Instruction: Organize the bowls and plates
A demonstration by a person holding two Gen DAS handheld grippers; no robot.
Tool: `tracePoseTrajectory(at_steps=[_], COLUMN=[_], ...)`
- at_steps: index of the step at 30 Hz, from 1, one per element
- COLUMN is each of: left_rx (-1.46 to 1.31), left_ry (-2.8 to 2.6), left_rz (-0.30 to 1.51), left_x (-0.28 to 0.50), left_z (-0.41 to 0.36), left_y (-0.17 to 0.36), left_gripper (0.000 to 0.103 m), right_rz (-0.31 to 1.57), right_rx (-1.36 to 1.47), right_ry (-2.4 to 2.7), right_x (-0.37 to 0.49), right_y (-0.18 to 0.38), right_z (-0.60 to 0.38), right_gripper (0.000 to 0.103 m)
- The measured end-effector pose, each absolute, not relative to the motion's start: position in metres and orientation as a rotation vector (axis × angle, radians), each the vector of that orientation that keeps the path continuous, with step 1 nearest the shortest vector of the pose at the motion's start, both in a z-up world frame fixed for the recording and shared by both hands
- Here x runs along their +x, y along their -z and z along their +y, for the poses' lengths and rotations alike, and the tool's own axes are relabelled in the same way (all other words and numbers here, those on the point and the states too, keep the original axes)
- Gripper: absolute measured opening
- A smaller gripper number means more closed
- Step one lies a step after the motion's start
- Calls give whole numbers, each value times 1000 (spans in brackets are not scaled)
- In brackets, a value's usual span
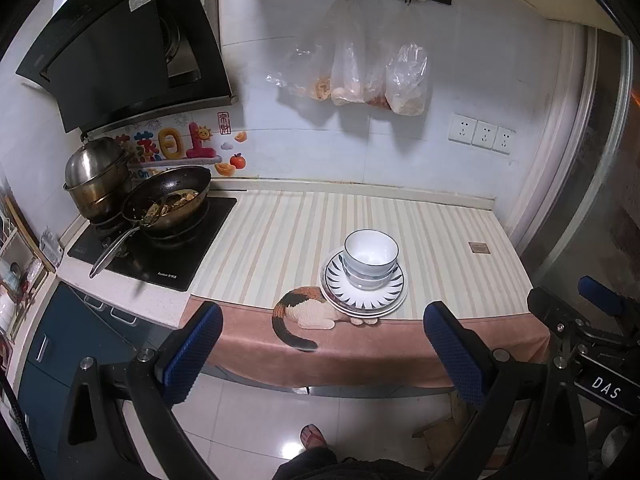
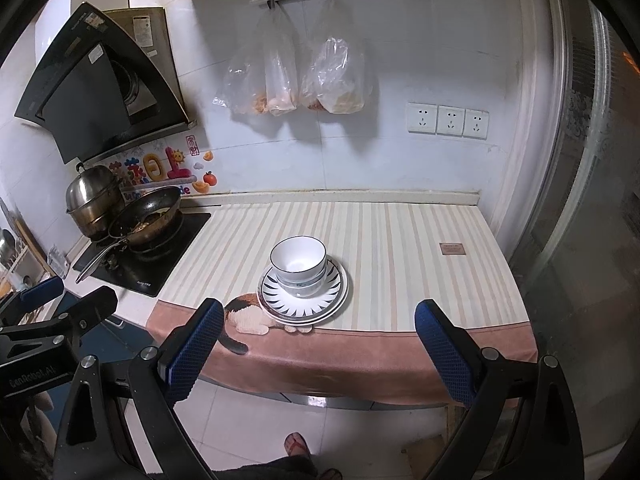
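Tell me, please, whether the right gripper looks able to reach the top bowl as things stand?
Probably yes: the right gripper is open and empty, held back from the counter edge, and nothing stands between it and the top bowl on the plates.

The stacked bowls (image 1: 371, 264) are sitting on the stacked plates (image 1: 364, 300), which are lying near the front edge of the cloth-covered counter (image 1: 440, 248), partly over the cat picture (image 1: 304, 312) at the cloth's hem. To the left, the wok (image 1: 168, 202) is resting on the stove (image 1: 160, 248) with the steel pot (image 1: 98, 182) behind it, under the range hood (image 1: 120, 52). Behind the counter, bags (image 1: 360, 76) are hanging on the wall, with sockets (image 1: 482, 135) to their right.
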State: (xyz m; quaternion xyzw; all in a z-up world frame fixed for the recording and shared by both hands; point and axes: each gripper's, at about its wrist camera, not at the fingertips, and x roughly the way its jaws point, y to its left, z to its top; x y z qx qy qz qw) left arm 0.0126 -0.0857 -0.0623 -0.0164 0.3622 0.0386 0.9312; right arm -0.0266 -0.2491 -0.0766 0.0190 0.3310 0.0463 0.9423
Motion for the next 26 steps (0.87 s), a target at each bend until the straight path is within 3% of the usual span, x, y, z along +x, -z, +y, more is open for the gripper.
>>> tracePoseTrajectory(at_steps=[26], left_rx=[-60], left_ry=[-92], left_rz=[747], left_x=[8], left_z=[-84], left_y=[63], left_gripper=[103], right_rz=[679], right_rx=[21], right_ry=[-101], right_x=[-23], right_y=[78], right_z=[-239], right_gripper=[99])
